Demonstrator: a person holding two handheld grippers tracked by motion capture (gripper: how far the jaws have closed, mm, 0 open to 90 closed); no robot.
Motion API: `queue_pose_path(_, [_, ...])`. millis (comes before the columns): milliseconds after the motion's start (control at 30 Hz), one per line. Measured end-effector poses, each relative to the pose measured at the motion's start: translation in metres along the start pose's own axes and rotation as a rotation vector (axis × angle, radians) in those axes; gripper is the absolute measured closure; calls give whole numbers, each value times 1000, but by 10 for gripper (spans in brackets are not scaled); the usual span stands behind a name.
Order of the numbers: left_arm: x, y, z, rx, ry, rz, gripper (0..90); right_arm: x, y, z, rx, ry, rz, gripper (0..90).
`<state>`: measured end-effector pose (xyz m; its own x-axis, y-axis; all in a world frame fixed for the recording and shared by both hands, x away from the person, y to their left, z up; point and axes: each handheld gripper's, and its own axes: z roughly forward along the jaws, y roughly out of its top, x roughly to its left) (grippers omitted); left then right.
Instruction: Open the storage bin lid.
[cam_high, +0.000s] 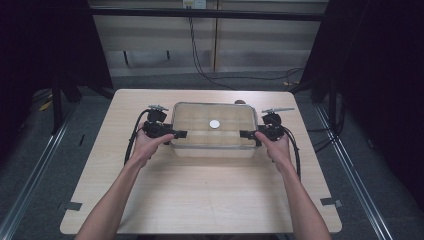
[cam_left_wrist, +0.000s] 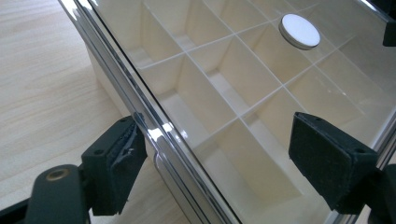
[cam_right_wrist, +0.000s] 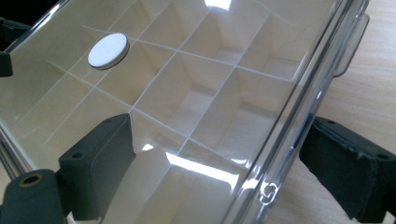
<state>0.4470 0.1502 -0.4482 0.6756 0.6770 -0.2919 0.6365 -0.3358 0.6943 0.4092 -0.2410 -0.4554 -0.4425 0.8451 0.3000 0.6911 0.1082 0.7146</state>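
clear compartment box (cam_high: 215, 131) sits mid-frame on the worktop (cam_high: 200, 195), a bit toward the far edge, lid closed, white round disc (cam_high: 214, 124) on top of lid near its centre. left gripper (cam_high: 181, 134) at box's left end, right gripper (cam_high: 245, 134) at its right end, a hand behind each. in left gripper view fingers (cam_left_wrist: 114, 163) are apart, straddling the lid's edge, one outside the box, one over the lid; pads don't look pressed on it. right gripper view same story: fingers (cam_right_wrist: 100, 158) spread wide either side of the rim, a latch tab (cam_right_wrist: 350, 44) at upper right of frame, no clamping seen. compartments look empty. progress guess: box placed and both ends approached, nothing gripped right now; so either a lift or a lid opening is left to do, cannot tell which. disc sits loose-looking, could slide if box tips.
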Motion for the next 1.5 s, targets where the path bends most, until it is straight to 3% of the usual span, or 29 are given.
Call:
queue_pose_path(200, [-3, 0, -3, -17, 11, 2, 192, 4, 1, 0, -10, -27, -2, 96])
queue_pose_path(533, [-4, -6, -6, -32, -17, 1, 204, 5, 1, 0, -6, -37, 10, 96])
queue_pose_path(733, [-3, -9, -10, -52, -26, -5, 260, 6, 1, -2, 3, -32, 9, 102])
queue_pose_path(1067, [-10, -9, -14, -66, 4, 40, 310, 8, -2, -10, -9, -54, -1, 153])
queue_pose_path(1367, [-7, -12, -15, -88, -1, 26, 346, 6, -7, -14, -73, -55, 9, 239])
queue_pose_path(1500, [-5, -14, -16, -110, -3, 7, 375, 8, -6, -15, -75, -62, -7, 246])
